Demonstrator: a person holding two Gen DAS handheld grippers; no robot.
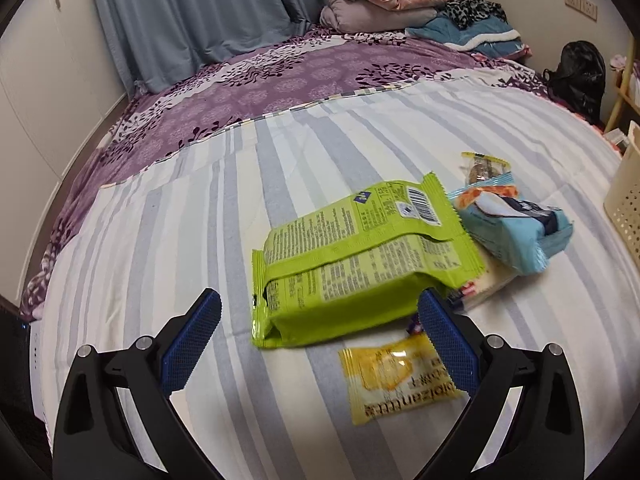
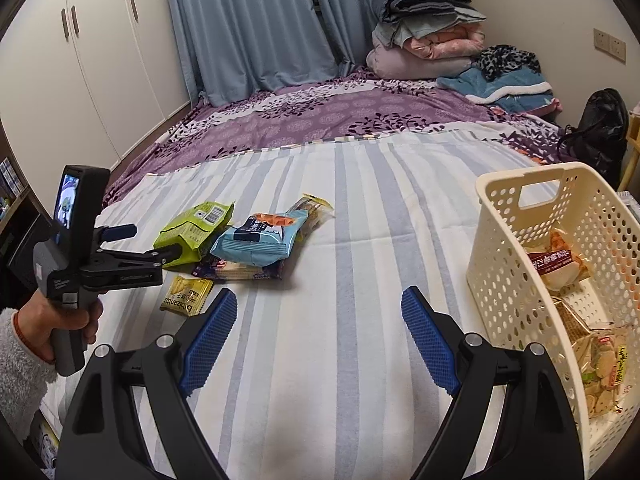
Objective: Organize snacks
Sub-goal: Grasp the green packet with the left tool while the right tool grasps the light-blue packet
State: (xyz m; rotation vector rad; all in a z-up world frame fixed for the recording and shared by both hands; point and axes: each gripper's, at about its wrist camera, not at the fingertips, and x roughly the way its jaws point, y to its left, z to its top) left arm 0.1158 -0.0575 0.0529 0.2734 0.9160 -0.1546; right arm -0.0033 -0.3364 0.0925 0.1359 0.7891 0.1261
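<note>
A pile of snacks lies on the striped bedsheet: a lime-green bag [image 1: 360,256] [image 2: 196,228], a light blue pack [image 1: 516,232] [image 2: 256,240], a small yellow packet [image 1: 400,380] [image 2: 186,296], a flat purple-edged packet [image 2: 240,270] under the others, and a clear packet [image 1: 484,168] [image 2: 316,208] at the back. My left gripper [image 1: 320,320] [image 2: 148,242] is open, just short of the green bag's near end, with the yellow packet below its right finger. My right gripper [image 2: 320,300] is open over bare sheet, between the pile and the cream basket [image 2: 504,280].
The perforated basket [image 1: 624,200] holds several snack packs [image 2: 560,268]. A hand [image 2: 60,320] in a fluffy white sleeve holds the left gripper. Folded bedding [image 2: 424,40] and a black bag [image 2: 600,132] sit at the far end of the bed. Wardrobe doors stand on the left.
</note>
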